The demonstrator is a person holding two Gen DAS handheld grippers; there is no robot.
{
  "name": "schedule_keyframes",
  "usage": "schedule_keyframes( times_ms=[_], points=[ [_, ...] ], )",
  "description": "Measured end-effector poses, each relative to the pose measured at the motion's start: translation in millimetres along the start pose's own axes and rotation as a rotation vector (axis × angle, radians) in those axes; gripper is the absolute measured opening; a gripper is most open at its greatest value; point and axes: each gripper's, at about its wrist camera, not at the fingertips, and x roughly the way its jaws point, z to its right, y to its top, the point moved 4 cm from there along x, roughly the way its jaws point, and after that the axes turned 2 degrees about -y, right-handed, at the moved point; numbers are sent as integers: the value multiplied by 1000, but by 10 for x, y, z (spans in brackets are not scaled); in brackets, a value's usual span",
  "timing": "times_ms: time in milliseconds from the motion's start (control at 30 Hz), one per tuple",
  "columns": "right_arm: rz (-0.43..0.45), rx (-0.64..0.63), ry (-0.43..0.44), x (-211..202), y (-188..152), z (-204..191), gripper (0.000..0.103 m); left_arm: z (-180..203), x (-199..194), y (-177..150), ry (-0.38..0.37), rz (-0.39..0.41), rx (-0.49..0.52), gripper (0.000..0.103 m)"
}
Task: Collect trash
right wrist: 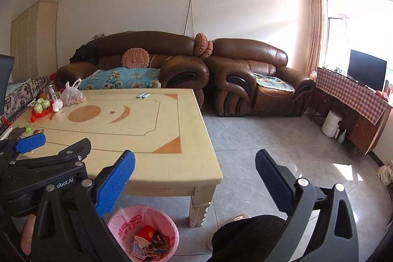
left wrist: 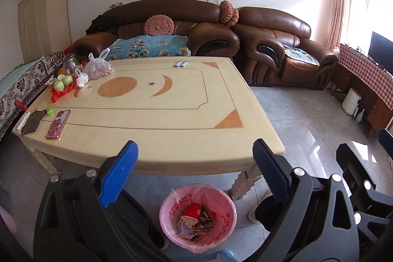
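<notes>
Both grippers, left gripper point(left wrist: 194, 158) and right gripper point(right wrist: 195, 167), gape wide, apparently empty.

One table point(left wrist: 152, 136); one pink bin point(left wrist: 197, 216) on the floor, lined with a pink bag, holding one red paper cup point(left wrist: 192, 211) and a heap of small cartons and wrappers too jumbled to count; two brown leather sofas, a long one point(left wrist: 157, 26) and a short one point(left wrist: 280, 46); two round pink cushions point(left wrist: 159, 25); one phone in a pink case point(left wrist: 58, 124); one clear bag of nuts point(left wrist: 98, 69); one glass jug point(left wrist: 69, 63); one red tray point(left wrist: 61, 91) of green cups, number unclear; two small silver packets point(left wrist: 180, 63); one dark screen point(right wrist: 367, 70); two grippers, left point(left wrist: 194, 176) and right point(right wrist: 194, 182).
</notes>
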Motion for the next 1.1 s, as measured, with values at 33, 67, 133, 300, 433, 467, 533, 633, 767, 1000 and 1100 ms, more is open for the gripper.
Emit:
schedule_keyframes(
  times_ms=[33,67,133,300,433,467,533,633,767,1000,1100],
  points=[
    [7,-5,-11,-37,13,-2,96,-4,-36,4,9,9,-2,93],
    [13,-9,-17,-67,19,-9,96,-8,-72,8,21,16,-1,93],
    [19,-14,-26,-110,18,-24,96,-27,-106,-2,45,20,-6,93],
    [4,-2,-10,-131,12,-47,96,-76,-123,-8,47,14,-18,93],
    [-9,-1,-5,-110,-9,-56,96,-99,-120,-32,55,12,-21,93],
    [-10,-3,-5,-113,-11,-61,96,-102,-122,-37,59,13,-19,93],
    [-10,-2,-5,-109,-12,-61,96,-107,-117,-44,59,11,-17,93],
    [-10,0,-5,-112,-10,-66,96,-116,-133,-38,59,12,-21,93],
    [-8,-2,-1,-108,-42,-64,96,-127,-152,-37,60,15,-25,93],
    [-2,-4,-2,-109,-57,-78,96,-133,-164,-30,64,17,-25,93],
    [2,-7,1,-108,-49,-80,96,-151,-179,-20,65,17,-29,93]
  ],
)
